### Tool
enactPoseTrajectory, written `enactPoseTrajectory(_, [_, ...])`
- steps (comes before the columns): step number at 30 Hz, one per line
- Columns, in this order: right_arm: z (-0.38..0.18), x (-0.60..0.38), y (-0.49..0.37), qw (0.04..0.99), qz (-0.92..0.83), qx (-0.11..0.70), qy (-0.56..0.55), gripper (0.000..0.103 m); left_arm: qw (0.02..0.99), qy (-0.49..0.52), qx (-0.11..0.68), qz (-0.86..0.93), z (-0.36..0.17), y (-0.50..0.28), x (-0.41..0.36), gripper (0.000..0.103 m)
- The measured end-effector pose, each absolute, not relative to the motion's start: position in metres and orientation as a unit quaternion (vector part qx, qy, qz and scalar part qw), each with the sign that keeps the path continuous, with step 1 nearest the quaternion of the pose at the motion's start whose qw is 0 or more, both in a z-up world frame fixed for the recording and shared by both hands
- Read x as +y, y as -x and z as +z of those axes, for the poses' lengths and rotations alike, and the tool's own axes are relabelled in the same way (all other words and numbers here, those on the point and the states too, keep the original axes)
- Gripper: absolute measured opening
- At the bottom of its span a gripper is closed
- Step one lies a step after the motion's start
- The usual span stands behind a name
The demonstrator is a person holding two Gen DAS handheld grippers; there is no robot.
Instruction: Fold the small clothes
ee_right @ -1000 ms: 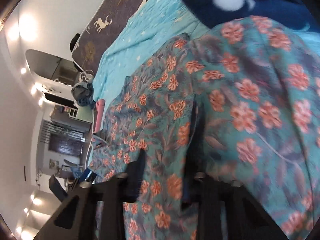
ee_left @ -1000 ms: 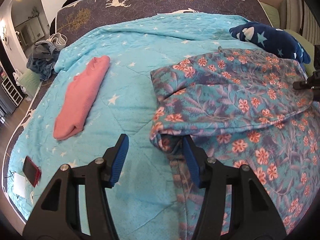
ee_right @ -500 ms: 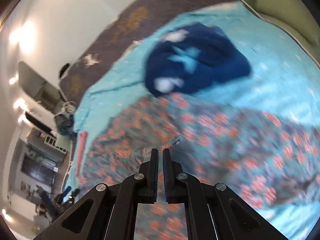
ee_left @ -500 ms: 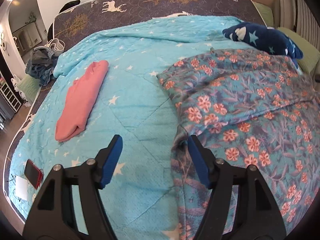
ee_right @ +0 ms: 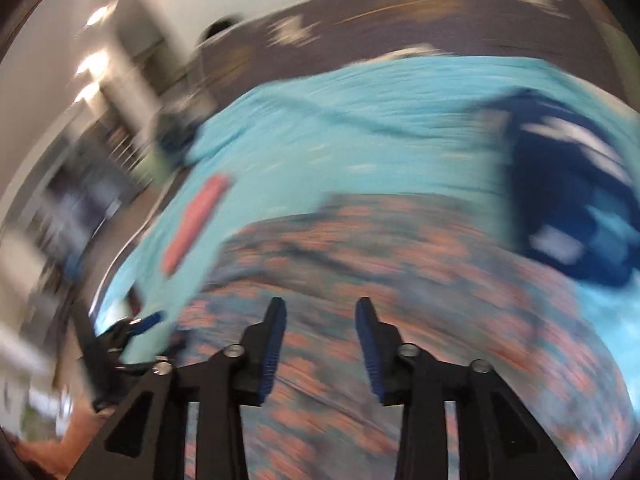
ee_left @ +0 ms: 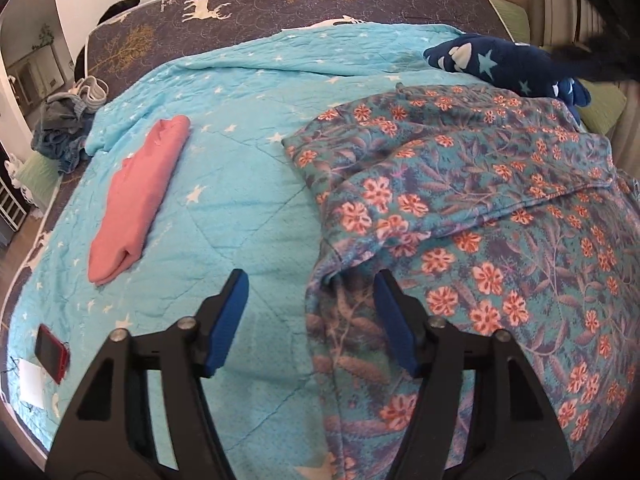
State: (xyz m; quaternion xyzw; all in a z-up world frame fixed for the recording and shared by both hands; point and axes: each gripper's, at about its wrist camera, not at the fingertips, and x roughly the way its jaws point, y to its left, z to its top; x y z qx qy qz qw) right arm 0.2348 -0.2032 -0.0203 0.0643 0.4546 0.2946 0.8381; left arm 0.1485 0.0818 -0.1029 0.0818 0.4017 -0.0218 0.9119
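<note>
RISK: I judge the floral garment may slump out of its fold, since neither gripper pinches it | LEFT: left gripper fingers parted, the hem at 1 o'clock between them, unpinched | RIGHT: right gripper fingers just spread apart, empty, garment beyond at 12 o'clock, on the bed.

Both wrist cameras look steeply down along their fingers onto the bed. The left sits close over the floral garment; the right, blurred, looks from higher. Both share the pink folded garment and the navy star pillow.
</note>
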Motion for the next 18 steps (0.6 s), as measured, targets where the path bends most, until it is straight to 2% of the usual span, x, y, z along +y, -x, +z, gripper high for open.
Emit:
enactPoseTrajectory(2, [-0.029,-0.152,-0.259,0.809,0.345,0.473,-0.048,0.043,0.911,-0.066,0.406,-0.028,-0.104,-0.151,0.086,0.055])
enactPoseTrajectory(10, [-0.099,-0.024,-0.317,0.738,0.399,0.542,0.051,0.064,0.911,-0.021,0.41,-0.035,-0.106,-0.156,0.102,0.054])
enactPoseTrajectory(11, [-0.108,-0.018,-0.323,0.727,0.399,0.556,0.05,0.064,0.911,-0.016,0.41,-0.038,-0.107,-0.157,0.103,0.051])
enactPoseTrajectory(12, [-0.114,-0.014,-0.325,0.718,0.403,0.565,0.046,0.062,0.912,-0.012,0.409,-0.04,-0.107,-0.157,0.105,0.035])
enactPoseTrajectory(13, [-0.113,-0.01,-0.324,0.719,0.412,0.558,0.049,0.03,0.912,-0.004,0.408,-0.049,-0.107,-0.157,0.106,0.015])
enactPoseTrajectory(14, [-0.111,-0.007,-0.321,0.723,0.419,0.545,0.059,0.003,0.911,0.01,0.407,-0.068,-0.106,-0.156,0.107,0.008])
enactPoseTrajectory(18, [-0.09,-0.016,-0.326,0.763,0.415,0.495,0.013,0.002,0.922,-0.009,0.382,-0.06,-0.098,-0.143,0.099,0.005])
